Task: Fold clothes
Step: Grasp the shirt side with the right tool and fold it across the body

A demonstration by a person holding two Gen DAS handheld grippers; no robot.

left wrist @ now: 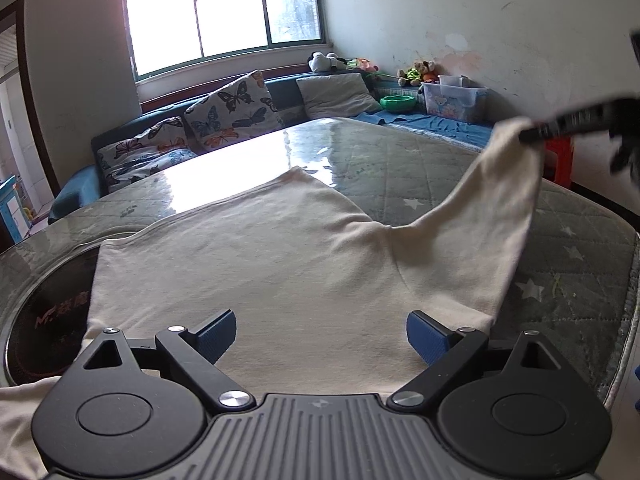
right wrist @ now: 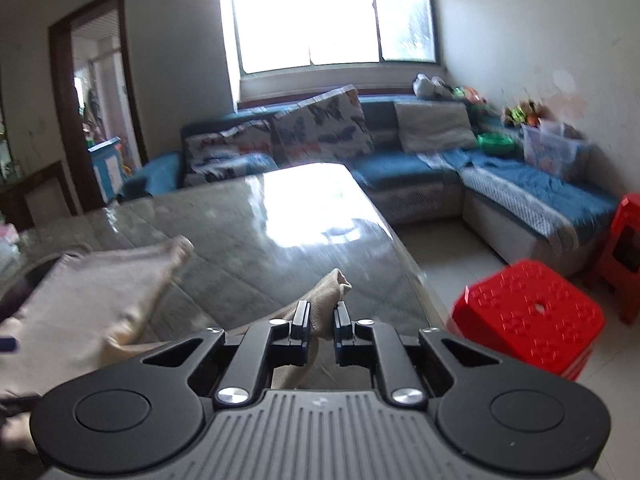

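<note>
Folding had barely begun, judging by how the cream knitted cotton garment [left wrist: 256, 264] lay: its broad body was spread flat and mostly smooth over the near part of the grey quilted, star-patterned table cover [left wrist: 560, 248], with no crease or fold laid across it yet. One sleeve [left wrist: 496, 200] was lifted clear of the table toward the right edge, stretched up in a long taut strip to the right gripper [right wrist: 322, 316], whose blue-padded jaws were pinched tight on the cuff, a bunched tip of cloth poking out between them. The left gripper [left wrist: 320, 334] hovered low over the near hem of the garment with its jaws spread wide and nothing between them; whether its pads touched the cloth could not be told. At the near left edge, part of the garment draped over a dark round inset [left wrist: 48, 320] in the tabletop, and a further flap trailed off toward the near left corner. The far half of the table was bare and glossy under the window glare. By this reading, the sleeve had still to be carried inward across the body, the other side to be treated likewise, and the whole then doubled over, so nearly all the work remained
</note>
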